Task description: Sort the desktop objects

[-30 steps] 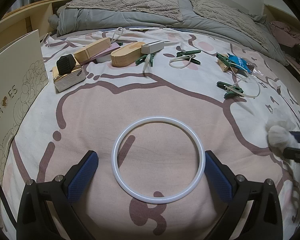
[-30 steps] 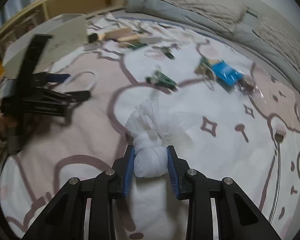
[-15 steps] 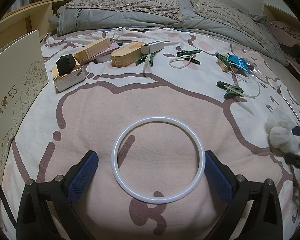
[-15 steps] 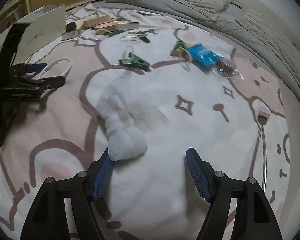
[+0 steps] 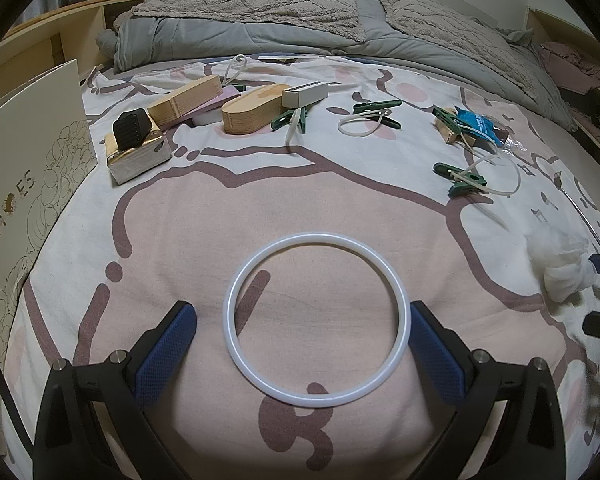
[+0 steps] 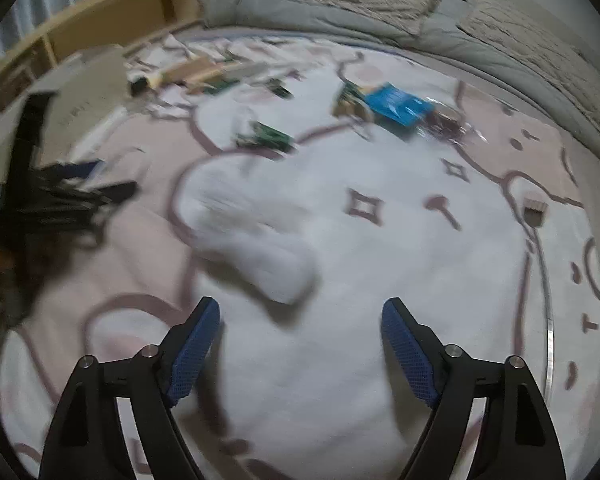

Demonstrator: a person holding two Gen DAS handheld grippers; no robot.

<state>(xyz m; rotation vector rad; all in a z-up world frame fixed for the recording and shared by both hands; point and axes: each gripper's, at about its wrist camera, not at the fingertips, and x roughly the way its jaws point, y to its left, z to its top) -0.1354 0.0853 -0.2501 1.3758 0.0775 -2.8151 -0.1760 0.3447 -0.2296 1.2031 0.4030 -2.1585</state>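
Smooth round white ring (image 5: 318,319), patterned bedsheet (image 5: 260,208)

On the bedspread (image 5: 260,208) — one white ring (image 5: 400,312), four green clothespins (image 5: 458,179), two wooden blocks (image 5: 252,109), one white bundle (image 5: 564,268).

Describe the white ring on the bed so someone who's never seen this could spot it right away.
On the pink-and-white patterned bedspread, look at the near end, away from the grey pillows. The white ring lies flat between the open left gripper's blue fingers. It is the one large, plain closed hoop; the clothespins' loops are thin and small.
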